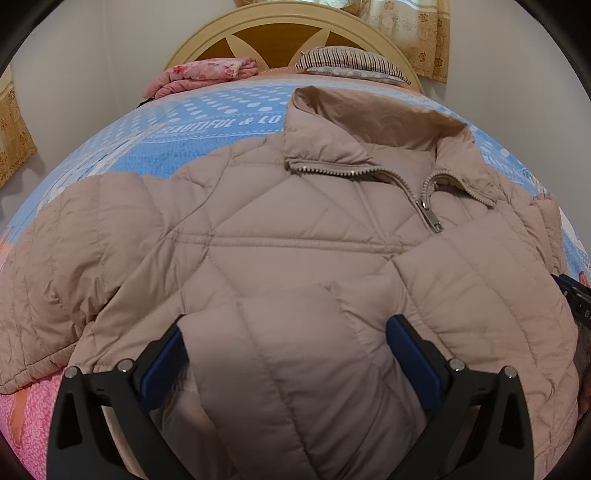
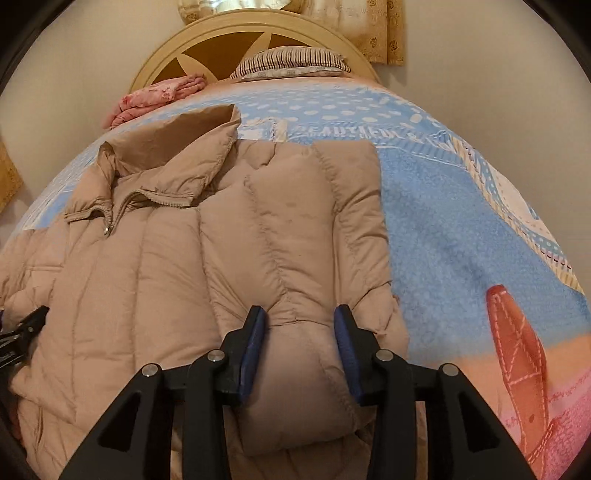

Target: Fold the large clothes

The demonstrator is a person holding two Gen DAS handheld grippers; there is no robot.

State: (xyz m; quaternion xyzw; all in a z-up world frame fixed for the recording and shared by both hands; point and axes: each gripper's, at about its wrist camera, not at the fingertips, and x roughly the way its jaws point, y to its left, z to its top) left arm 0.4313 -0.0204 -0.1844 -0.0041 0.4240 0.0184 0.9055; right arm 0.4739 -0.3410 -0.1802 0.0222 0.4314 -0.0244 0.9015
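A beige quilted puffer jacket (image 1: 280, 236) lies front up on the bed, zipped, collar toward the headboard. In the left wrist view my left gripper (image 1: 288, 347) stands wide open, with a puffy fold of the jacket between its blue pads (image 1: 166, 365). In the right wrist view the jacket (image 2: 147, 266) fills the left and middle, with one sleeve (image 2: 295, 221) folded lengthwise along its right side. My right gripper (image 2: 299, 343) is partly closed, its pads either side of the sleeve's cuff end. The left gripper's black frame (image 2: 22, 332) shows at the far left edge.
The bed has a blue dotted blanket (image 2: 461, 221) with a red and pink print near the front. A folded pink floral cloth (image 1: 207, 75) and a striped pillow (image 1: 351, 62) lie by the cream headboard (image 1: 280, 26). Curtains hang behind.
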